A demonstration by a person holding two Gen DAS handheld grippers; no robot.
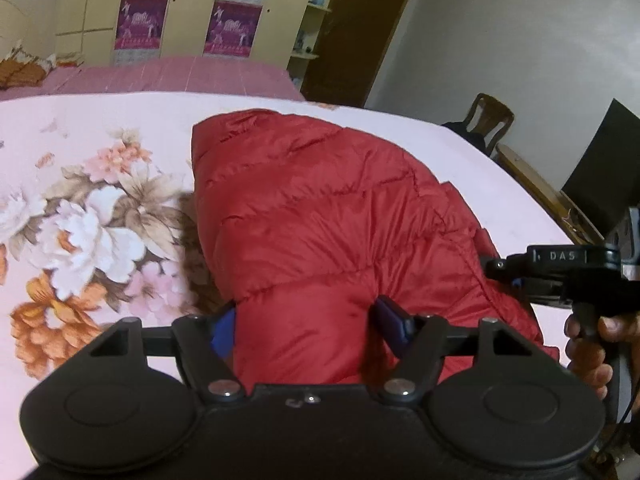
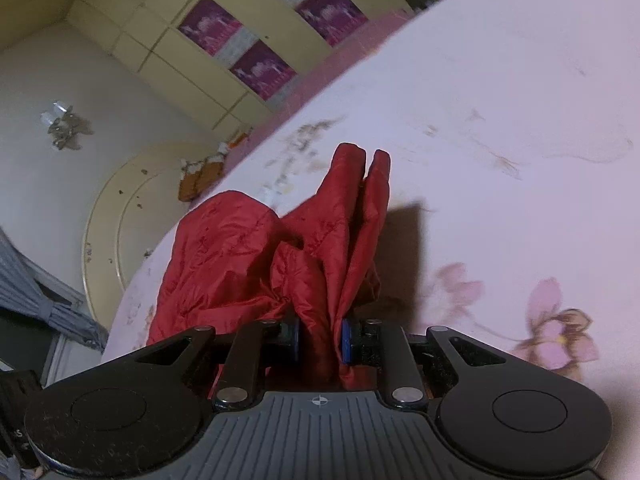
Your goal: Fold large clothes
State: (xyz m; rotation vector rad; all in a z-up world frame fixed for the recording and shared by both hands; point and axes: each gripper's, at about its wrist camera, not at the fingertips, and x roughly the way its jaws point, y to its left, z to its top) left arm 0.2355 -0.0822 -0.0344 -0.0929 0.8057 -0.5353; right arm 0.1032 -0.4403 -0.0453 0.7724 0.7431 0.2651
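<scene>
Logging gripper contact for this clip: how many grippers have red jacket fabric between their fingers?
2: the left gripper straddles the red jacket at its near edge; the right gripper pinches a bunched fold.

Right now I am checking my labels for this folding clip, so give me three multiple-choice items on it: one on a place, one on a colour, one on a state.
1. Where does the quilted jacket lie?
A. on the floral bedsheet
B. on the wooden chair
C. in the wardrobe

2. What colour is the jacket?
A. blue
B. red
C. grey

3. How does the right gripper stand?
A. wide open over bare sheet
B. shut with nothing in it
C. shut on a bunch of jacket fabric

Answers:
1 A: in the left wrist view the jacket spreads across the flowered sheet.
2 B: both views show red fabric.
3 C: in the right wrist view the blue pads pinch gathered red fabric between them.
</scene>
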